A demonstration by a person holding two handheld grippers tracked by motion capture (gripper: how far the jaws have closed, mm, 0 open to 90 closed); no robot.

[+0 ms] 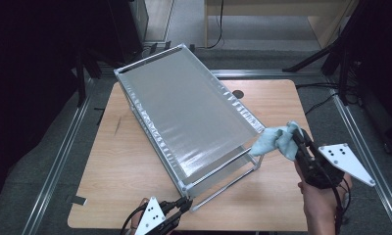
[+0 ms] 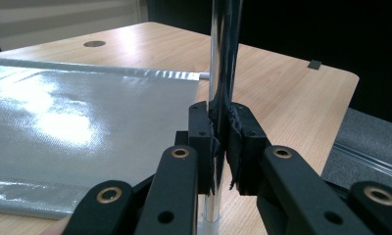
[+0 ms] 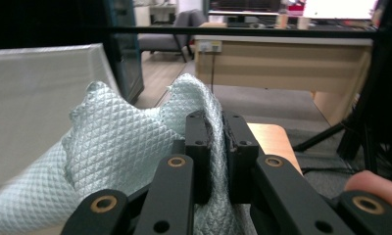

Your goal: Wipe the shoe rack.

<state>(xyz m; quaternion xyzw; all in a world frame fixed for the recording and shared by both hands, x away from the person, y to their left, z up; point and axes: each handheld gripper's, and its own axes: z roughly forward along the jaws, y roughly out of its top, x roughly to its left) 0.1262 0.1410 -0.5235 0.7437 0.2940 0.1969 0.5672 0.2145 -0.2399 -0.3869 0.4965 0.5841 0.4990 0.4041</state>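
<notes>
At the desk's (image 1: pixel 135 196) near edge, the left gripper (image 2: pixel 222 142) clamps the rack's (image 1: pixel 184 112) slick, rigid chrome post; the right gripper (image 3: pixel 216 142) pinches a soft, light cloth (image 1: pixel 277 139), apparently at its right corner

A wooden table (image 1: pixel 125 161) stands amid grey floor (image 1: pixel 331 58).

Rack (image 1: pixel 184 112) blocks table (image 1: pixel 120 166) centre; room left/front.
</notes>
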